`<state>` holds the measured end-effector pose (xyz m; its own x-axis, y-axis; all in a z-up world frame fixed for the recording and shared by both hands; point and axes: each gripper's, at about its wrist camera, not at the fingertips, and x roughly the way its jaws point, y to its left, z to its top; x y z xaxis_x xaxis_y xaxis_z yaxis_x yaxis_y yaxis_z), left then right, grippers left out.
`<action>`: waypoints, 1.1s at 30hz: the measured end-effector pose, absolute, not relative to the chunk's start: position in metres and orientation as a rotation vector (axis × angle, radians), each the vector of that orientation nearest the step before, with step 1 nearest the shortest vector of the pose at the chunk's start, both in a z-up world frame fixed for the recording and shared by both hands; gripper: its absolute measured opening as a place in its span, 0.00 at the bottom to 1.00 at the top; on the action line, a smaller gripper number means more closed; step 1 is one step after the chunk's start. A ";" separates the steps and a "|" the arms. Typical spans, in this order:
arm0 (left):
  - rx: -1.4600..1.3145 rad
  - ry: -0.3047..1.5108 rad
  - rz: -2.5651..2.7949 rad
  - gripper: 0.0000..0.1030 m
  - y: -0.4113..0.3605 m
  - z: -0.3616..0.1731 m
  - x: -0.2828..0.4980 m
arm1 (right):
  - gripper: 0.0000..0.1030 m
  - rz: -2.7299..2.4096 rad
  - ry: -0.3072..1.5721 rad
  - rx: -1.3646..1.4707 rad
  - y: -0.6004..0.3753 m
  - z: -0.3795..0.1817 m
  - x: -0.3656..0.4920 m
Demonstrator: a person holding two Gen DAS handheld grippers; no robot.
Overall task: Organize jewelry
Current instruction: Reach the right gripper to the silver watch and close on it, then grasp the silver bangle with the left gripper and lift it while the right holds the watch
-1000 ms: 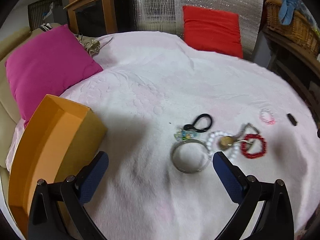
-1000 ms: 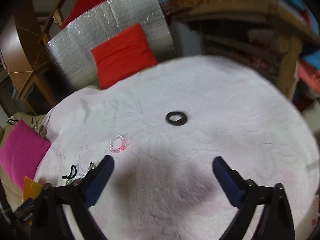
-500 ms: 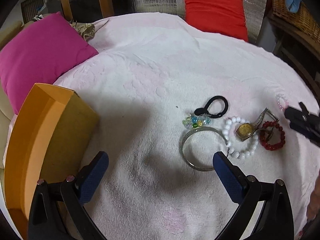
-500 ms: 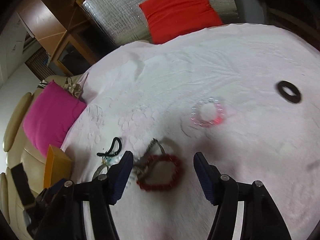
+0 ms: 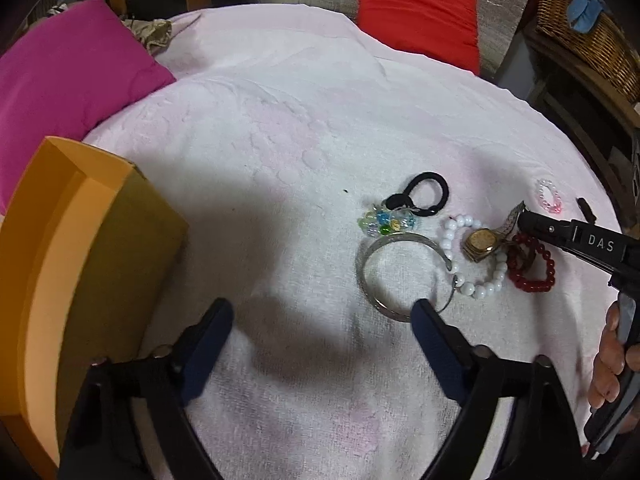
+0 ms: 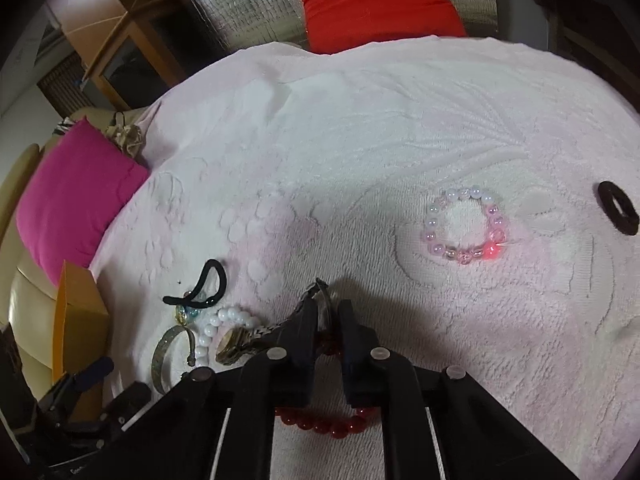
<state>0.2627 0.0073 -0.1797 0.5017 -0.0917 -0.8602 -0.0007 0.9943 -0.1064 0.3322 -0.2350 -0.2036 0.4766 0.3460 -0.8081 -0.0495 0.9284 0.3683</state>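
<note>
- Jewelry lies clustered right of centre in the left wrist view: silver bangle (image 5: 400, 276), white bead bracelet (image 5: 472, 256), gold watch (image 5: 482, 242), red bead bracelet (image 5: 532, 268), black hair tie (image 5: 424, 196).
- Right gripper (image 6: 328, 320) has its jaws drawn together on the watch's metal band, just above the red beads.
- Left gripper (image 5: 320, 320) hovers with jaws apart and closing, nothing between them; its right fingertip overlaps the bangle's lower rim.
- Orange box (image 5: 72, 264) stands at the left edge, open towel between it and the cluster.
- Pink bead bracelet (image 6: 466, 226) lies alone at right centre; a black ring (image 6: 618, 208) sits near the right edge.
</note>
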 end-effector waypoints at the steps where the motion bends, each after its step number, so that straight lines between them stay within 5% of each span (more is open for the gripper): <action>1: -0.107 1.047 -0.062 0.81 0.007 -0.180 0.263 | 0.09 0.250 1.037 0.322 -0.237 -0.199 0.328; 18: -0.156 1.027 -0.190 0.79 -0.020 -0.186 0.272 | 0.09 0.293 0.760 0.486 -0.272 -0.134 0.285; 19: -0.156 1.018 -0.202 0.75 -0.021 -0.186 0.271 | 0.09 0.288 0.748 0.484 -0.274 -0.132 0.282; 21: -0.143 1.006 -0.204 0.48 -0.025 -0.185 0.269 | 0.09 0.281 0.732 0.485 -0.279 -0.128 0.277; 27: -0.145 0.991 -0.180 0.19 -0.015 -0.185 0.267 | 0.09 0.252 0.736 0.502 -0.292 -0.126 0.271; 33: -0.169 0.996 -0.198 0.12 -0.005 -0.185 0.266 | 0.09 0.252 0.741 0.515 -0.290 -0.126 0.272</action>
<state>0.2660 -0.0053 -0.1849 0.5283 -0.2418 -0.8139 0.0881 0.9690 -0.2306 0.2719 -0.2898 -0.1264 0.7152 0.3938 -0.5774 -0.0393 0.8475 0.5293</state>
